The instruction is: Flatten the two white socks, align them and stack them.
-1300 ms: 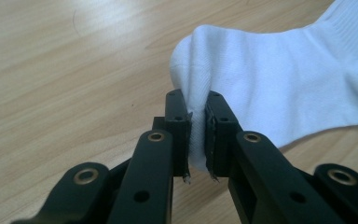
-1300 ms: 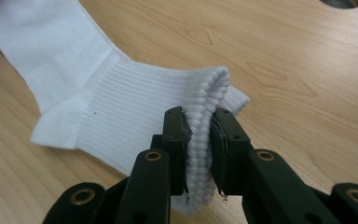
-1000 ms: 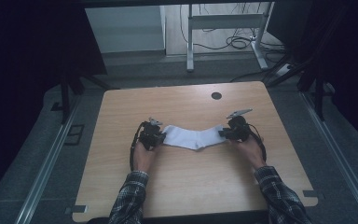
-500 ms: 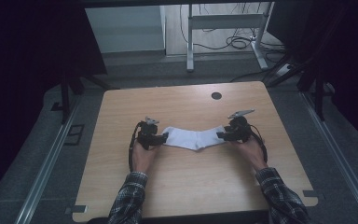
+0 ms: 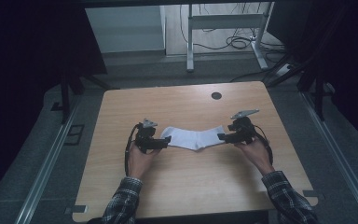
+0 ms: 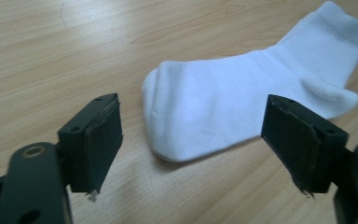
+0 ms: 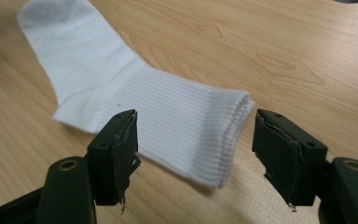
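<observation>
2 grippers flank 1 white sock (image 5: 195,137) lying flat mid-counter (image 5: 177,105). Your left gripper (image 5: 166,141) sits at the toe end, jaws wide apart, nothing between them; they have just been opening. Your right gripper (image 5: 221,137) sits at the cuff end, jaws also spread and clear of the cloth, likewise just opening. In the left gripper view the toe (image 6: 168,107) lies ahead of the jaws, not touched. In the right gripper view the ribbed cuff (image 7: 214,135) lies between the jaws but unpinched.

Sock looks light, soft, limp: it'll sag and fold when lifted, no break risk. Best holds are probably the doubled cuff edge and the toe tip; pinch low so you catch both layers.

Around it: 1 dark round hole (image 5: 216,95) in the counter, well apart. Nothing blocks either approach.
</observation>
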